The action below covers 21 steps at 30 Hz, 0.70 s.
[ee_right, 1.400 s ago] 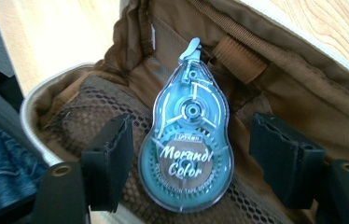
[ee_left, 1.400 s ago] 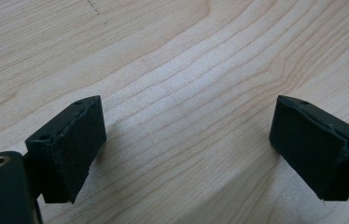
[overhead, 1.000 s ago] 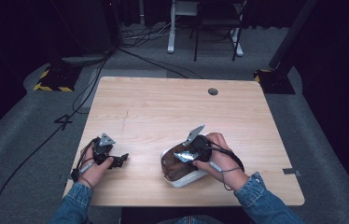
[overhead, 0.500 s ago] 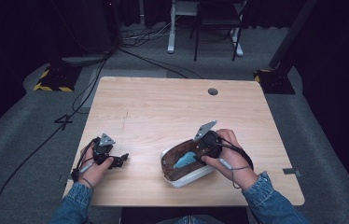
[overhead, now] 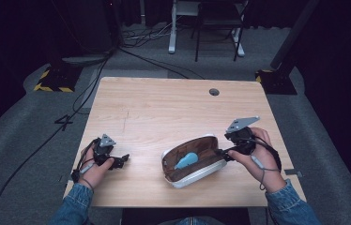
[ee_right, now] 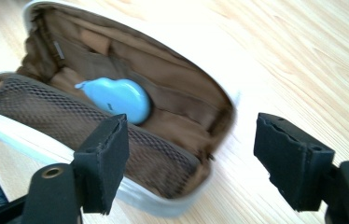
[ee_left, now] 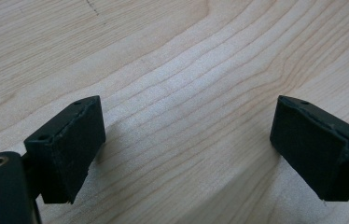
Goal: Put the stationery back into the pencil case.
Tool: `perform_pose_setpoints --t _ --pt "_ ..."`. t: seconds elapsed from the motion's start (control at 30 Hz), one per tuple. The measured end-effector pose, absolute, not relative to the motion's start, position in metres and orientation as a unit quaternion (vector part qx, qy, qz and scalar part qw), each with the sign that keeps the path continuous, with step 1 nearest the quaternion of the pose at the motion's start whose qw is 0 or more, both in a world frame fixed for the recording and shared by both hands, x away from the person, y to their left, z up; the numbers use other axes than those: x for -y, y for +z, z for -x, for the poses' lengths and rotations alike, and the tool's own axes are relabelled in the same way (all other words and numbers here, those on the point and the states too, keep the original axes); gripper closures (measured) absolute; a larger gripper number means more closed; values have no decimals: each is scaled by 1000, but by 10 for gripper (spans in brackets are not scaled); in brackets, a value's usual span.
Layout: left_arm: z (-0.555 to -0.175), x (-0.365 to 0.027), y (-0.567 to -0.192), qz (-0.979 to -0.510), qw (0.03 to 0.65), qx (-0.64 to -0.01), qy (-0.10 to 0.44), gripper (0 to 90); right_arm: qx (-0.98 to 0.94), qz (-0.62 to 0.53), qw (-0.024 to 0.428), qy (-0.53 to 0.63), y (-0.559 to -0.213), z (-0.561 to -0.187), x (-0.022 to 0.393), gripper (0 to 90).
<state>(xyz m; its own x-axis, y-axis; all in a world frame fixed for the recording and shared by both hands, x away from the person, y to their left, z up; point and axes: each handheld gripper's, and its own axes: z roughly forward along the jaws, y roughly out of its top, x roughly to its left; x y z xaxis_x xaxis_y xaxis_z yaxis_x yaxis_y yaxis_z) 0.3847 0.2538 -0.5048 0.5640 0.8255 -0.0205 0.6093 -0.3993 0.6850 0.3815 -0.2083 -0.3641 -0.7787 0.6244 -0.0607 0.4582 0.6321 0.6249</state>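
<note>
Right gripper [overhead: 224,152] has backed off the pouch [overhead: 194,161] since a second ago: it was over the opening, now it sits at the pouch's right end, jaws spread and holding nothing. Left gripper [overhead: 119,161] hasn't moved, resting near the table's [overhead: 164,103] front-left, jaws also spread on bare wood [ee_left: 182,116]. Pouch lies open front-centre, long axis running left-to-right with the right end tilted slightly away from the person. Blue item [overhead: 186,160] is inside, roughly mid-length; in the right gripper view it sits behind the mesh pocket [ee_right: 70,126], up and left of the jaws. Right hand is clearly nearer; left is well apart. Count: one pouch, one blue item, two grippers.
</note>
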Motion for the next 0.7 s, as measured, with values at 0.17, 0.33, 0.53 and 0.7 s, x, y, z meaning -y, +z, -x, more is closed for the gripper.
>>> perform_pose_setpoints --t 0.17,0.33,0.53,0.7 --pt "-385 -254 -505 -820 331 -437 164 105 -880 -326 146 312 -364 -382 229 260" --pt "-385 -254 -505 -821 330 -437 162 105 -860 -362 158 323 -369 -383 259 250" --pt "-384 -254 -505 -821 330 -438 161 105 -844 -399 176 314 -381 -384 287 225" --pt "-384 -254 -505 -821 330 -438 162 105 -831 -427 185 305 -396 -386 307 212"
